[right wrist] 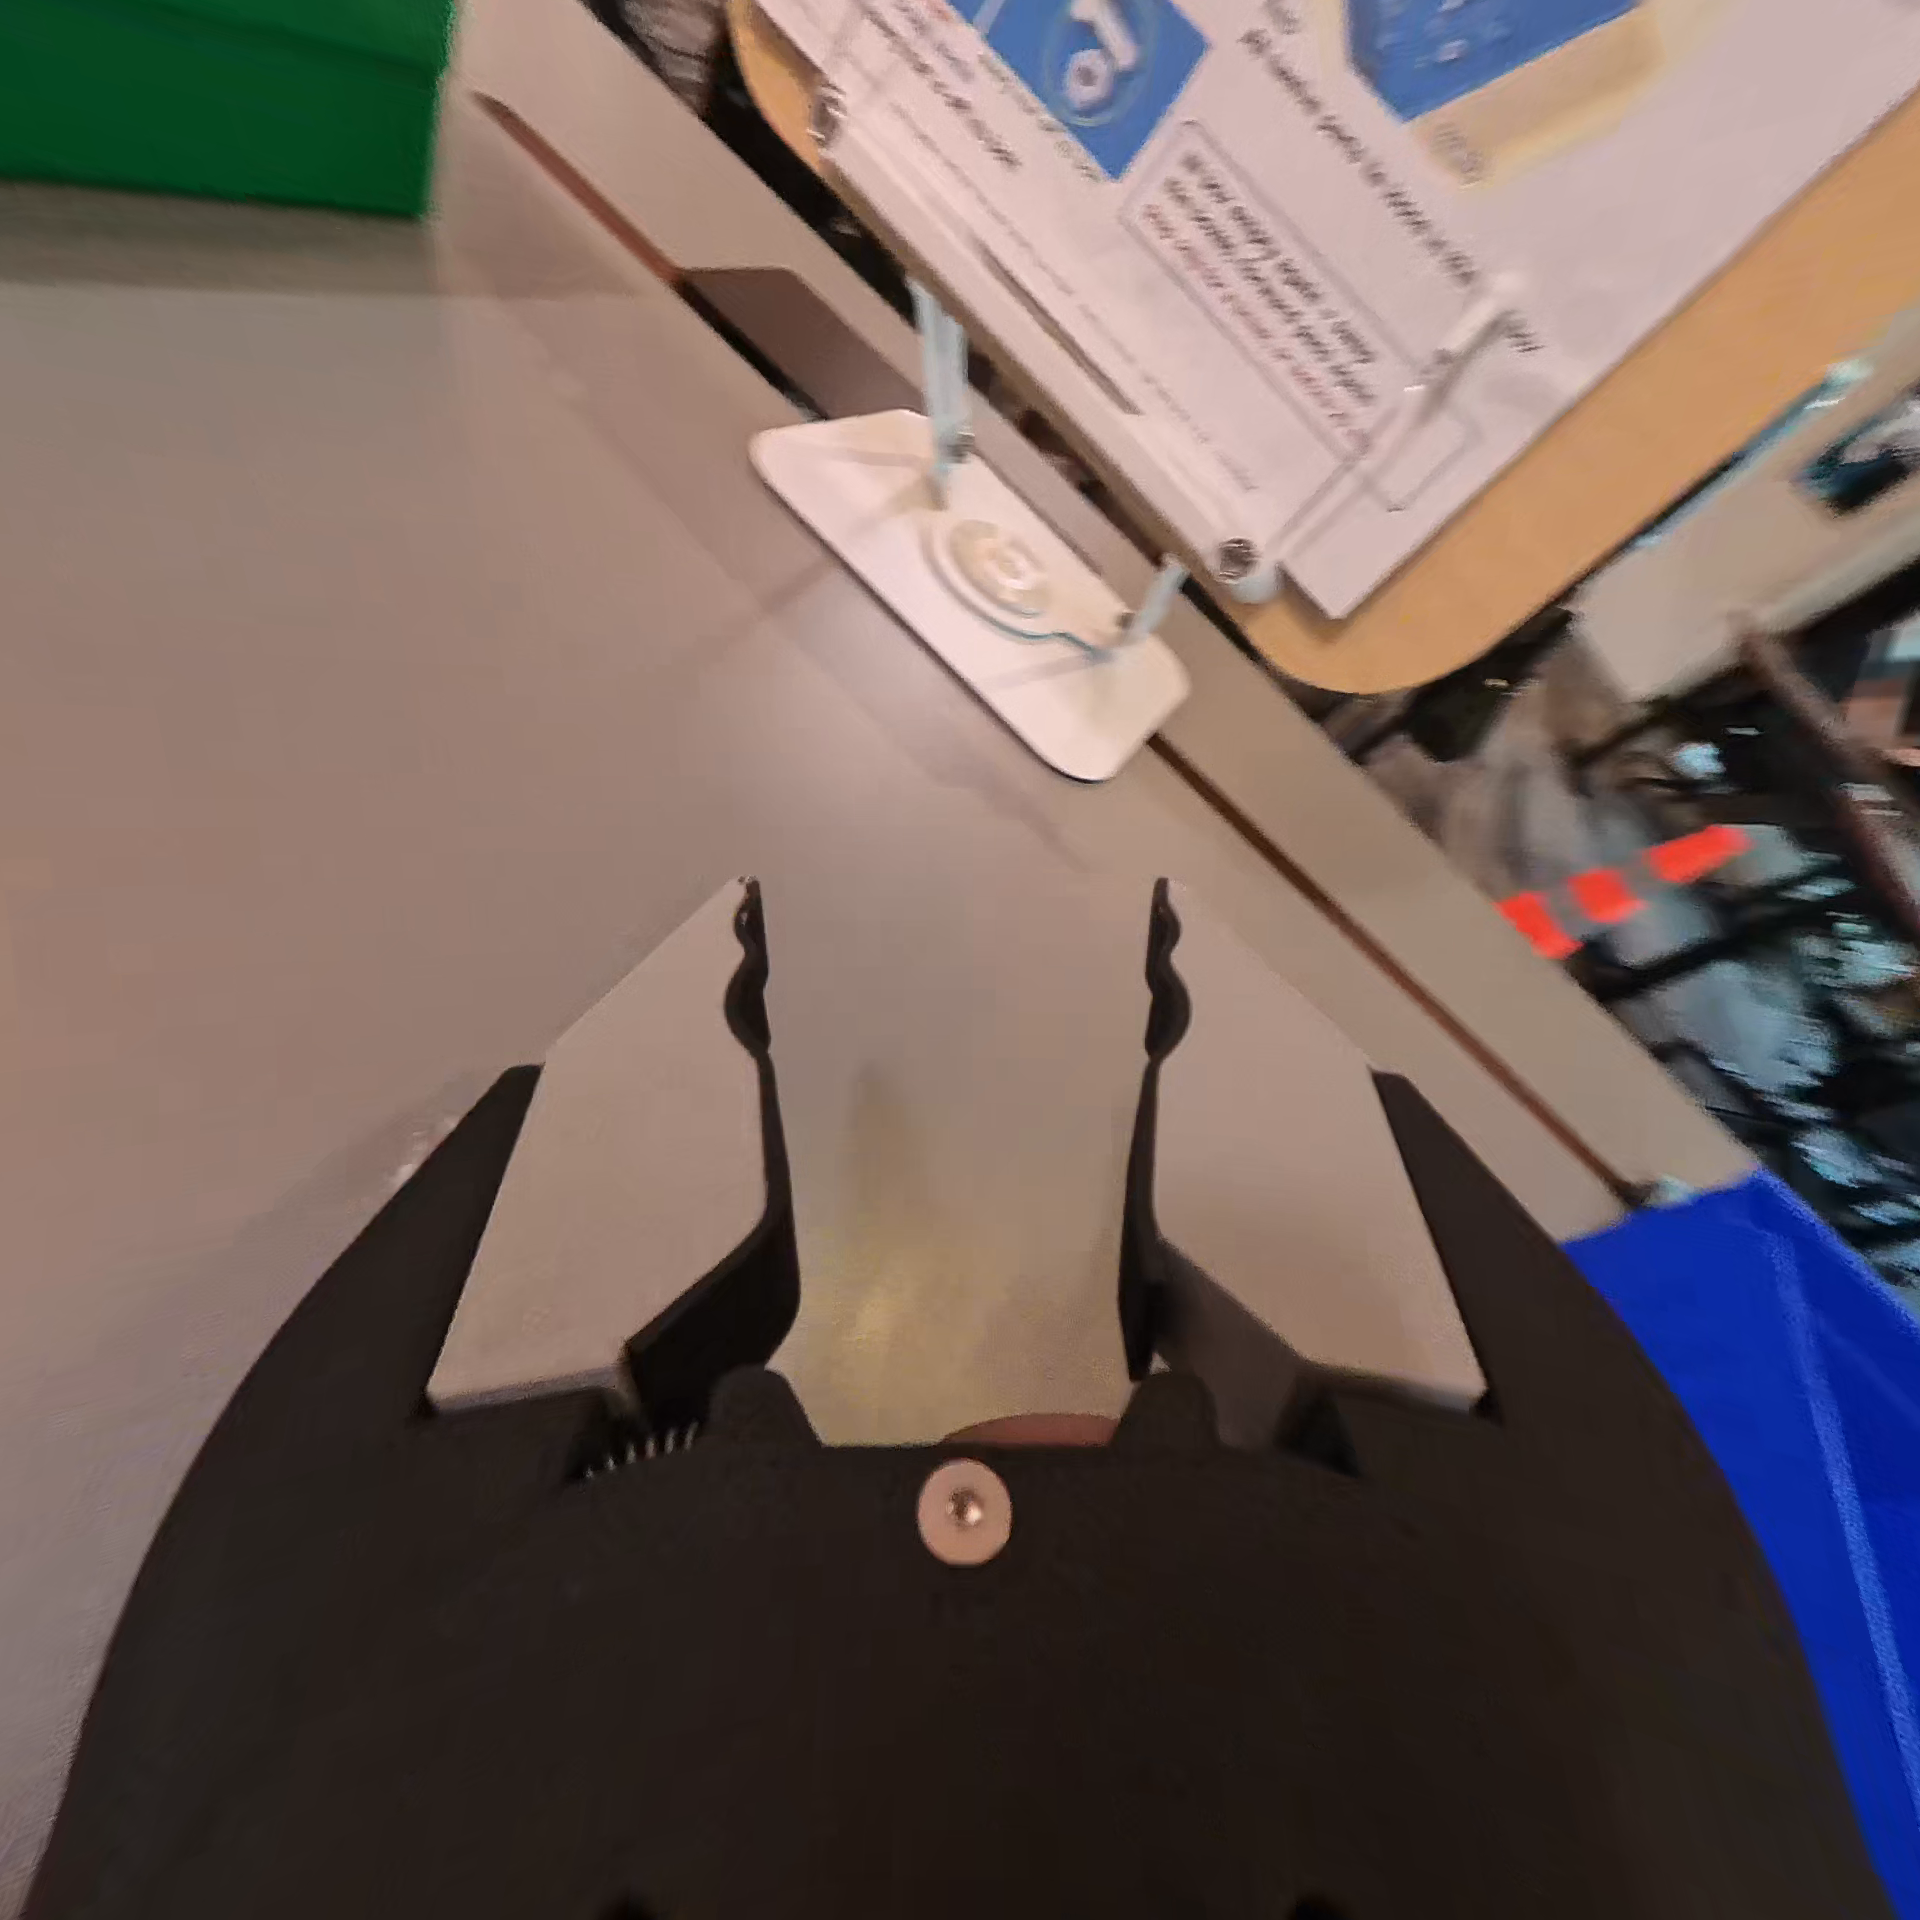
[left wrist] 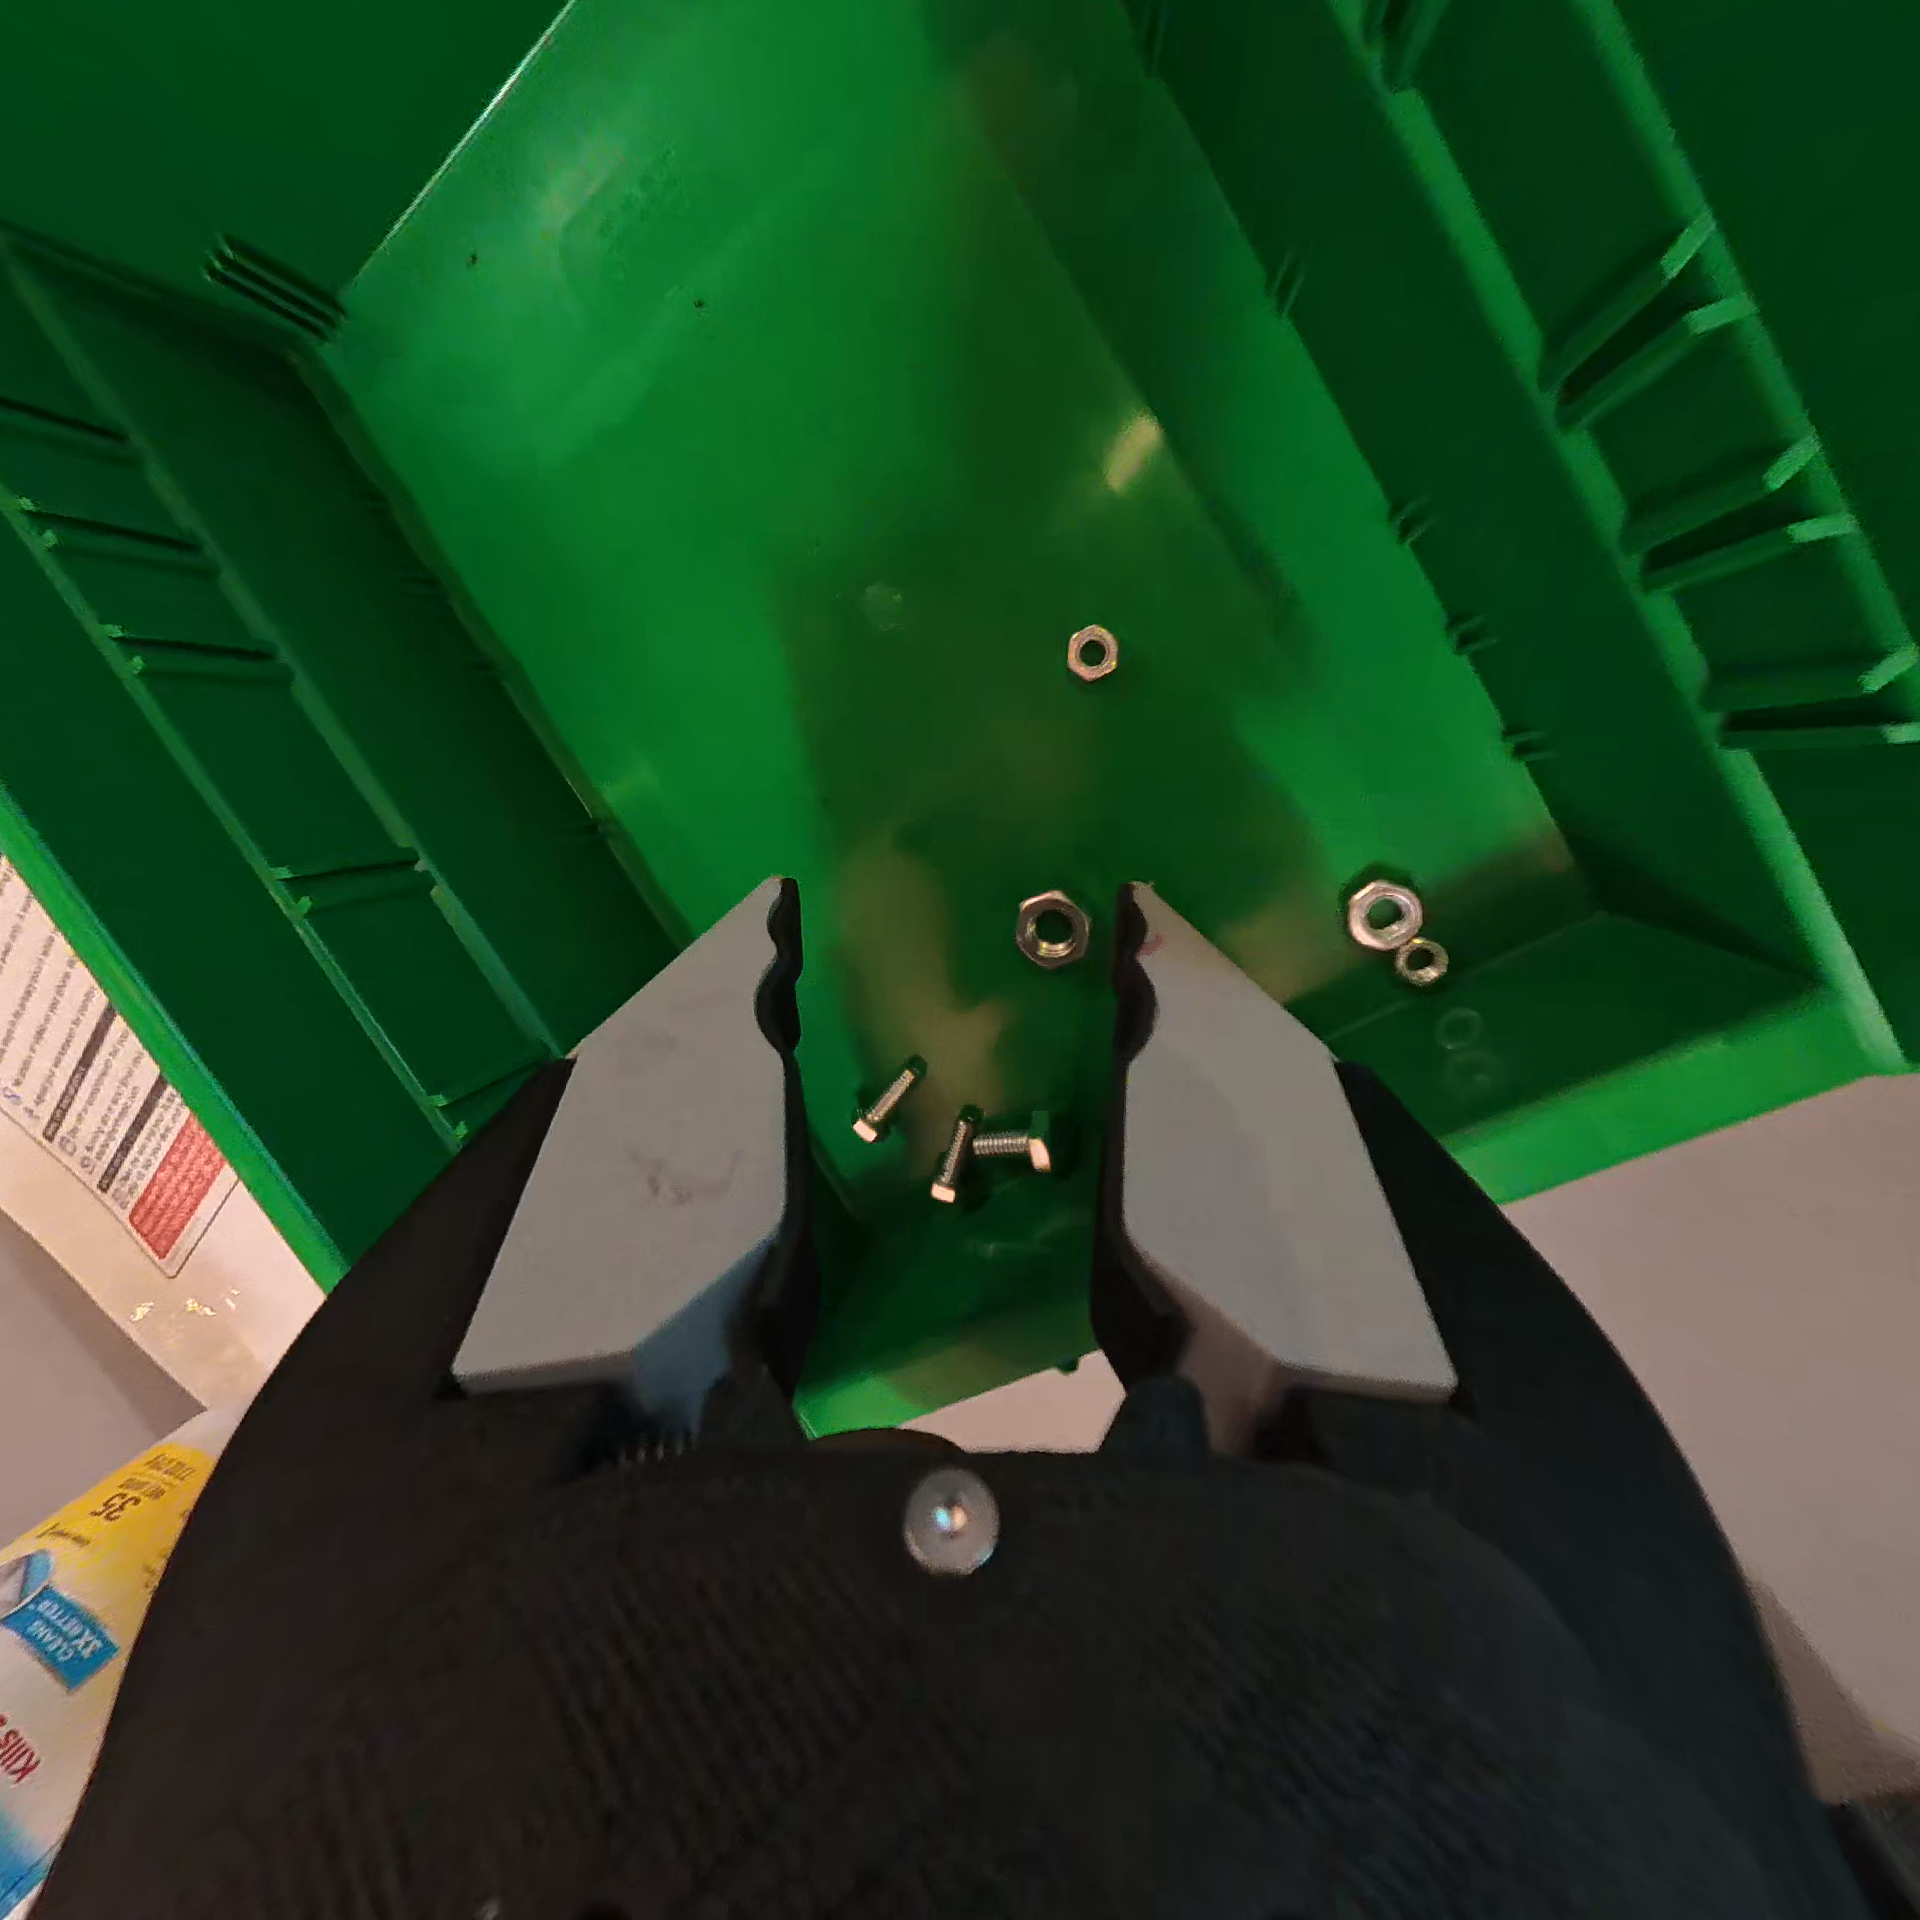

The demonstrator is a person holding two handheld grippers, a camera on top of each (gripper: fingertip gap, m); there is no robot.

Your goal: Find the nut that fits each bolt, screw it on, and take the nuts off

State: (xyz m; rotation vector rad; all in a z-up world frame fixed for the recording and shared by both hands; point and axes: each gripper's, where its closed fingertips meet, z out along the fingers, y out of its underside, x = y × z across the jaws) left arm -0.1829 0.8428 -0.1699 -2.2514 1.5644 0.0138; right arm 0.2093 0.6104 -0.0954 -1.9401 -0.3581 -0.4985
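In the left wrist view my left gripper (left wrist: 956,914) is open above the floor of a green plastic bin (left wrist: 675,520). A large silver nut (left wrist: 1052,928) lies on the bin floor between the fingertips, nearer the right finger (left wrist: 1195,997); the pads do not press on it. Three small bolts (left wrist: 956,1138) lie close together nearer the camera. Another nut (left wrist: 1092,654) lies farther in. A nut (left wrist: 1378,912) with a smaller nut (left wrist: 1421,961) beside it lies to the right. In the right wrist view my right gripper (right wrist: 954,904) is open and empty over a grey table (right wrist: 364,623).
A white stand base (right wrist: 966,582) holding a tilted printed sheet (right wrist: 1195,260) stands ahead of the right gripper by the table's edge. A blue bin (right wrist: 1766,1455) is at the right, the green bin's corner (right wrist: 218,94) at the top left. Printed packages (left wrist: 83,1558) lie left of the green bin. My right fingertips sit around 45 cm from my left ones.
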